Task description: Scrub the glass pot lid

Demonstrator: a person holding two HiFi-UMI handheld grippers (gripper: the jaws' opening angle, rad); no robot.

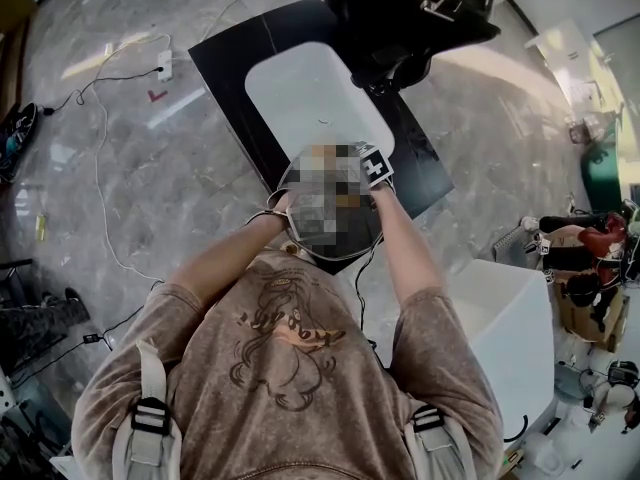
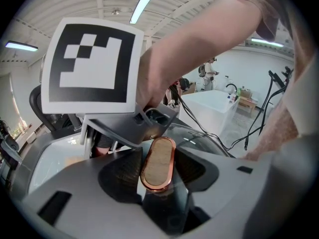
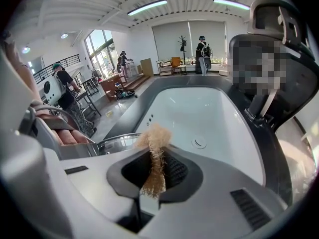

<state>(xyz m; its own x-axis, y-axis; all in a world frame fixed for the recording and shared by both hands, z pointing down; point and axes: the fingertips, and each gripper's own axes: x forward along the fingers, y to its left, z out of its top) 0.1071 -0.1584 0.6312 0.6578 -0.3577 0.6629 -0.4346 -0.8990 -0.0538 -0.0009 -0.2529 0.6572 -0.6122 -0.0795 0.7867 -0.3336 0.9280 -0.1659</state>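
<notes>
Straw-coloured fibre scrubber (image 3: 155, 139) pinched in right gripper (image 3: 155, 172), left gripper (image 2: 157, 170) clamped on copper-rimmed knob (image 2: 158, 157) of glass pot lid (image 2: 205, 143), white basin (image 3: 199, 111) beyond.

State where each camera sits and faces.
Head view: above the person, facing down; shoulders and forearms show; white basin ahead.
Left gripper view: rides the left gripper, jaws clamping the lid knob; right hand shows.
Right gripper view: rides the right gripper, jaws pinching a fibre scrubber, facing the basin.
Both gripper views share the glass pot lid.
</notes>
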